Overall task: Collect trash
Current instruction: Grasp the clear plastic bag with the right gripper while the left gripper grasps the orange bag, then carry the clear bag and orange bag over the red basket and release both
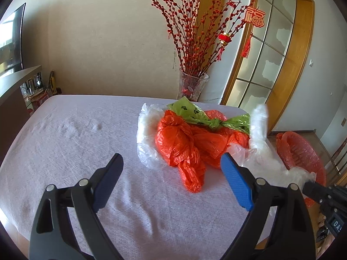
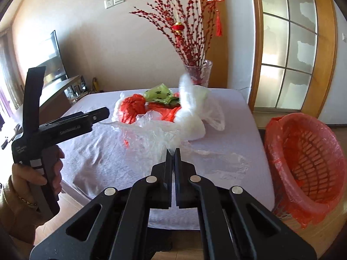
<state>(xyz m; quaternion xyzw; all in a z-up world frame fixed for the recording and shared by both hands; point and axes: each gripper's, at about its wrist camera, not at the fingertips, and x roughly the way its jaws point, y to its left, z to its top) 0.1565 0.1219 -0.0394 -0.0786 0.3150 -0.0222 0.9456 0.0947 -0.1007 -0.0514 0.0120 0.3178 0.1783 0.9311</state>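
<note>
The right tool [image 2: 173, 151] is pinched on a corner of the thin clear plastic bag [image 2: 151, 130], which trails from its tips across the lavender-clothed desk [image 2: 97, 156] toward the heap at twelve o'clock; to my eye the step in hand is lifting this bag off the desk to carry it to the bin. The left tool [image 1: 171, 166] hangs wide apart over the cloth, gripping nothing, its blue-padded finger [image 1: 237, 184] just beside the heap.

The rest of the trash lies together on the far half of the desk: crumpled orange plastic bags [image 1: 180, 143], a knotted green plastic bag with black paw prints [image 1: 195, 112] on top of them, and a white translucent bag [image 1: 258, 123] standing up at their three o'clock side.

The red slatted plastic basket lined with a red bag [image 2: 308, 158] sits on the floor at three o'clock of the desk, just beside its edge; I see no trash in it, though its bottom is partly hidden.

Next, I judge, the right tool should swing the clear bag to three o'clock, over the rim, and let go; the film is limp and may drag the heap or snag.

A glass vase of red-berried branches [image 1: 193, 86] stands behind the desk at twelve o'clock.
</note>
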